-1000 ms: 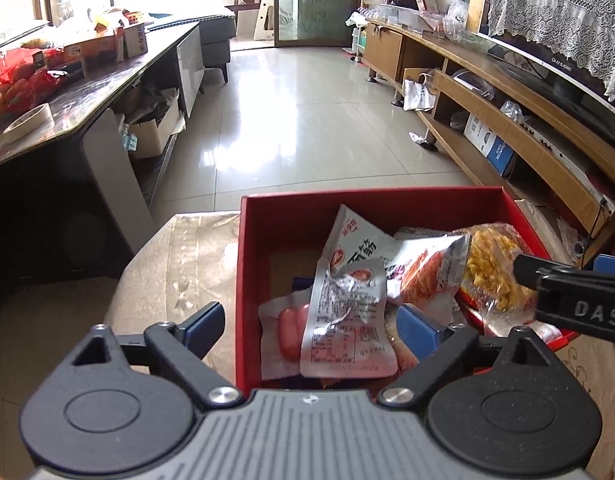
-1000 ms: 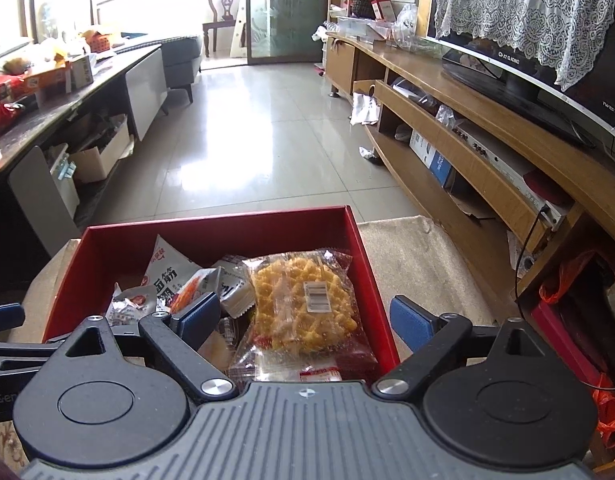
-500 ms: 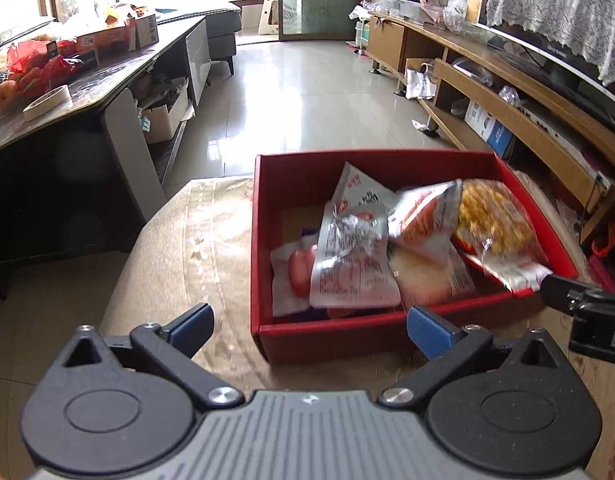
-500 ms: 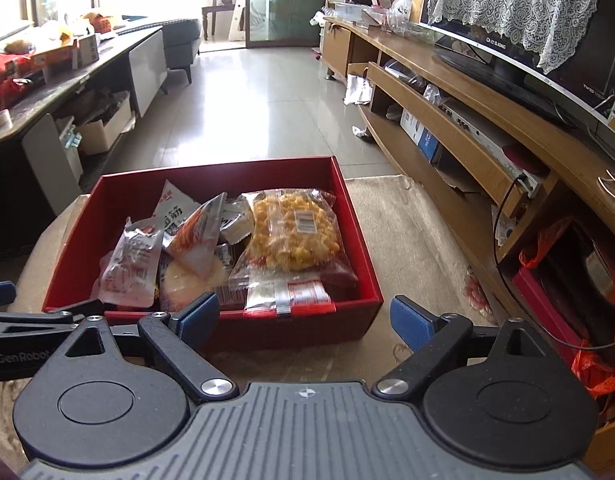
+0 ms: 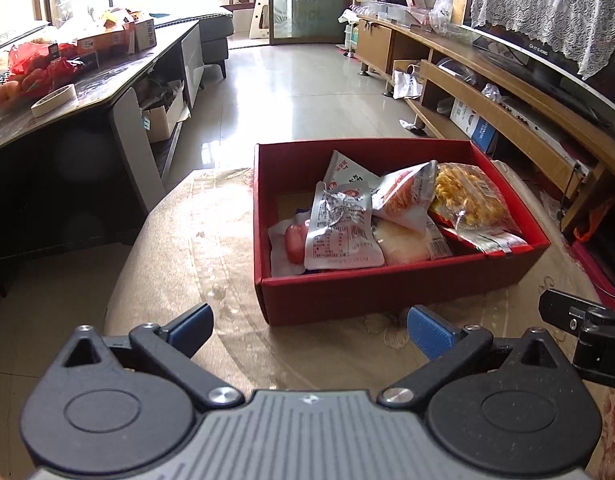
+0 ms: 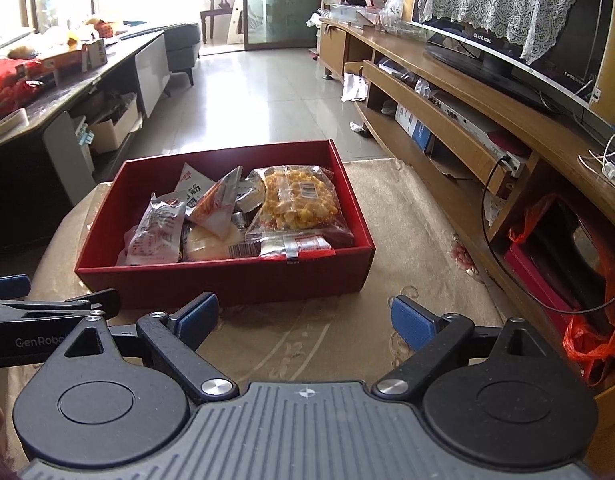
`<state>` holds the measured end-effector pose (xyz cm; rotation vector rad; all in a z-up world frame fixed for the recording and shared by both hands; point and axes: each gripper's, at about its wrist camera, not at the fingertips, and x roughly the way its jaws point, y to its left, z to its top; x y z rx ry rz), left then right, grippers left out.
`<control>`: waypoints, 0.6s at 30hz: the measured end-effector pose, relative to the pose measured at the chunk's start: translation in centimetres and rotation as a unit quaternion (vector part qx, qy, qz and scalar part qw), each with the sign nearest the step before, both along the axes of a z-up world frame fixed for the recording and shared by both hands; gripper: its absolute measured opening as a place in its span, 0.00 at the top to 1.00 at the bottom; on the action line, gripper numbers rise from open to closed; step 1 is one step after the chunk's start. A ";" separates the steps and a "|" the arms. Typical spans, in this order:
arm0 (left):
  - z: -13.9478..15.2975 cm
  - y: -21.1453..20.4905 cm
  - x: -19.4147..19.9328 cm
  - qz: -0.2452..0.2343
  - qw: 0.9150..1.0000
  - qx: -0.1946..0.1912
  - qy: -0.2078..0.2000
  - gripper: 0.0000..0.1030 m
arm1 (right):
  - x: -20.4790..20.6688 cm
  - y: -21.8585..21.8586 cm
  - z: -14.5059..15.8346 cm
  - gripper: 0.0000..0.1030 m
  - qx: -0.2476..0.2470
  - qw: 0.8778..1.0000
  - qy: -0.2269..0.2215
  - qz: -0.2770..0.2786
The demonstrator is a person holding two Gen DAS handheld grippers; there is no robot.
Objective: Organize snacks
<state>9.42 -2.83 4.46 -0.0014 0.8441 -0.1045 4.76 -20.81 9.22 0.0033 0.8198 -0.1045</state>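
A red box [image 5: 387,286] [image 6: 227,278] sits on a beige patterned table and holds several snack packs. Among them are a silver-white packet [image 5: 339,228] [image 6: 157,232], a sausage pack [image 5: 291,238], a pale round bun [image 5: 403,242] [image 6: 211,244], an orange triangular packet [image 5: 403,196] [image 6: 217,204] and a clear bag of yellow snacks [image 5: 465,200] [image 6: 297,200]. My left gripper [image 5: 309,326] stands open and empty, short of the box's near wall. To its right my right gripper [image 6: 303,318] is also open and empty, back from the box.
The beige tablecloth [image 5: 195,248] spreads left of the box, and its edge drops to the tiled floor [image 5: 291,92]. A dark side table [image 5: 67,92] with clutter stands at left. A wooden TV bench [image 6: 467,120] runs along the right.
Both grippers have drawn back from over the box, so the whole box now lies ahead of them. The left jaws have spread a little wider. The snacks have not shifted.
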 end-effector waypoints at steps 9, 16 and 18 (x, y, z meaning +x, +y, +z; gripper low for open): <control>0.1 0.4 -2.7 -0.019 0.999 -0.029 0.008 0.02 | -2.3 -0.1 0.0 0.06 -0.001 1.000 0.001 -0.010; 0.3 0.0 -4.8 -0.024 1.000 -0.021 -0.001 0.03 | -4.2 0.2 -0.3 0.06 -0.005 1.000 0.008 -0.006; 0.4 0.2 -5.3 -0.020 1.000 -0.018 -0.003 0.03 | -4.9 0.0 -0.4 0.06 -0.004 1.000 0.009 -0.008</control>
